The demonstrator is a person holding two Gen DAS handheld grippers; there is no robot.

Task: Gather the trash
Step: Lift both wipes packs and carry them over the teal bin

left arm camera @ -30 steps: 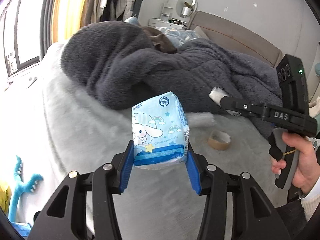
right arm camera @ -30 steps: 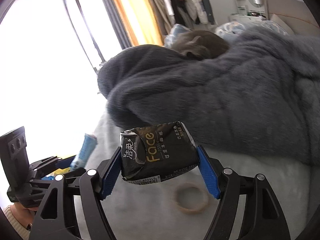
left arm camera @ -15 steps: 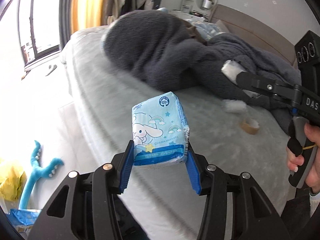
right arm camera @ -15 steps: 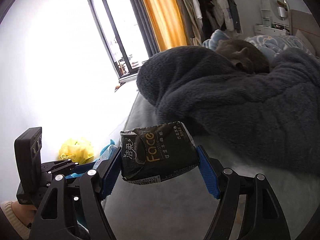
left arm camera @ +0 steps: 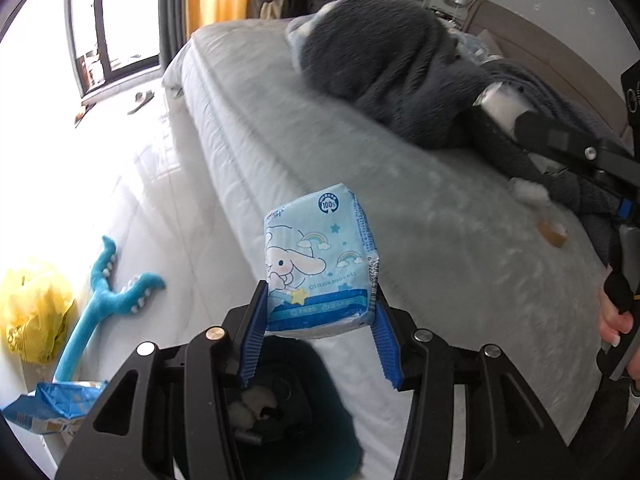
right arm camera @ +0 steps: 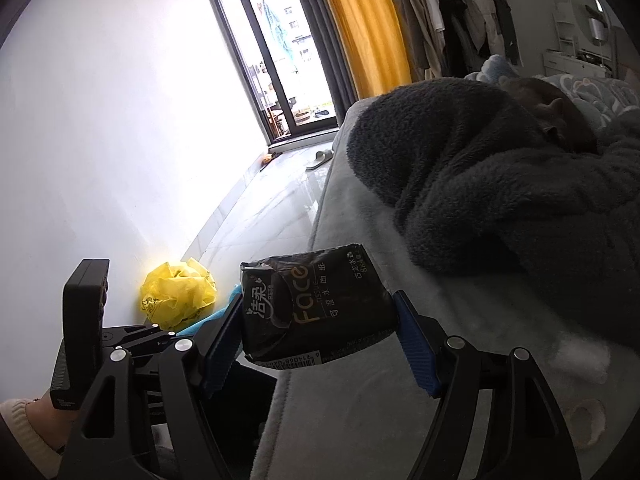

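Carry step, both hands loaded. My left gripper (left arm camera: 318,334) pinches the blue pack (left arm camera: 318,264) between its blue fingers (left arm camera: 252,336), pack upright, sticking up past the tips. My right gripper (right arm camera: 320,344) pinches the black pack (right arm camera: 316,312) the same way, crumpled end to the left.

Position: left gripper hangs off the side of the bed (left arm camera: 340,168), over the floor. Directly under its fingers sits a dark bin (left arm camera: 304,412) with white wads in it; rim partly hidden by the gripper body. Right gripper hangs at the bed edge (right arm camera: 360,232), beside the left one, not yet over the bin as far as I can tell.

Left on the bed, near the grey blanket (left arm camera: 392,72): a white wad (left arm camera: 528,192) and a tape roll (left arm camera: 554,234). On the floor, well apart from the bin: yellow bag (left arm camera: 34,312), blue toy (left arm camera: 104,304).

Judgement: drop-off is the step in hand. Next move calls for lowering the left pack closer to the bin mouth, centring it, then spreading the fingers. The right pack needs to shift left over the bin before release. Pack is light and soft; it may cling to a ribbed pad.
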